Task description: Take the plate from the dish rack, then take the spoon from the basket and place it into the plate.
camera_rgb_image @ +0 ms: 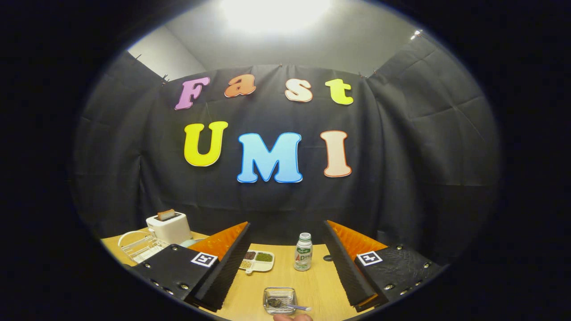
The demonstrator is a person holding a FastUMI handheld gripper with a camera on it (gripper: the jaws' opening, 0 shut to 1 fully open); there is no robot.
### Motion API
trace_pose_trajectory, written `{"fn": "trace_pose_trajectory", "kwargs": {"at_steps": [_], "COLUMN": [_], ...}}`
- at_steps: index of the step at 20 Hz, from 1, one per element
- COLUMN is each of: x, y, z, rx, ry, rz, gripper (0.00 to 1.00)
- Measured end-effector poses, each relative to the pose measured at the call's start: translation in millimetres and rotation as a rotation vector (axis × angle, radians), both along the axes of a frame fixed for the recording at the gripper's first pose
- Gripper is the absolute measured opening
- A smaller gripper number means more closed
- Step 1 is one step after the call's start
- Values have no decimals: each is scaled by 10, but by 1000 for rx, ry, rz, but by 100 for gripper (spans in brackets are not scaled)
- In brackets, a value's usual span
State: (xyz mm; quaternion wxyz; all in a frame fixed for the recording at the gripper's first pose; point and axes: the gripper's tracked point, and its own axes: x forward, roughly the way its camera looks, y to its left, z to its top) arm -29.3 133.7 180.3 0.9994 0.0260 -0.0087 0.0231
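My gripper (285,267) hangs open above the wooden table (321,281), with nothing between its fingers. Below and between the fingers, close to me, sits a small wire basket (279,299) with the spoon (298,307) lying in it, handle poking out to the right. A white wire dish rack (139,246) stands off to the left beyond the left finger (223,263). A pale edge, maybe the plate (189,242), peeks out between the toaster and that finger; most of it is hidden.
A white toaster (168,226) with a slice of bread stands behind the rack. A divided white tray (258,261) of beans and a small bottle (303,252) stand on the table between the fingers. A fingertip (292,317) shows near the basket.
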Motion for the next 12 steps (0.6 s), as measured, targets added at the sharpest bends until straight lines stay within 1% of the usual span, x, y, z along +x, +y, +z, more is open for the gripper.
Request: {"fn": "trace_pose_trajectory", "kwargs": {"at_steps": [4, 6, 8, 9, 12], "x": [39, 68, 113, 140, 234], "y": [266, 423, 606, 730, 1099], "z": [115, 113, 53, 26, -175], "rx": [17, 28, 37, 48, 100], "ry": [4, 24, 76, 102, 249], "rz": [-14, -6, 19, 45, 114], "gripper": [98, 98, 98, 98, 98]}}
